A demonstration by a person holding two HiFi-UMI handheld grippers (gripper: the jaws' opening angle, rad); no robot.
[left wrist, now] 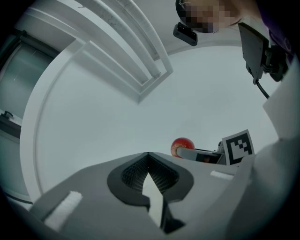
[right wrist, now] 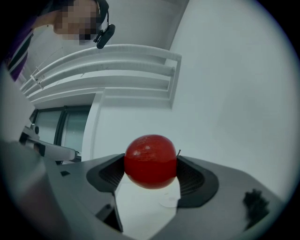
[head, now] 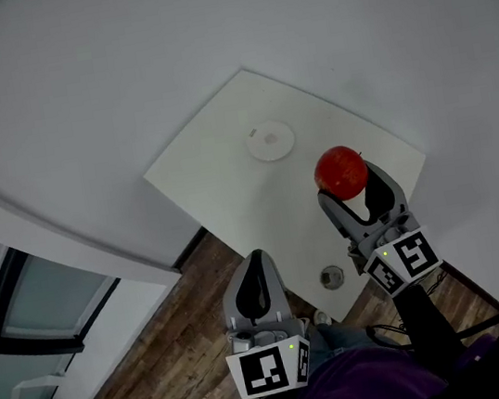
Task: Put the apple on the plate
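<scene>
In the head view the apple [head: 339, 171] covers the tips of the right tongs [head: 348, 180]. Below the apple, a small round thing [head: 332, 276] on the desk's [head: 228, 183] near corner is too small to identify.

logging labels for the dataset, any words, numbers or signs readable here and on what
No readable text anywhere.
left gripper and right gripper: their cubes carry black-and-white square patterns only, no letters.
plate: one faint mark, too small to read.
apple: no sticker visible.
</scene>
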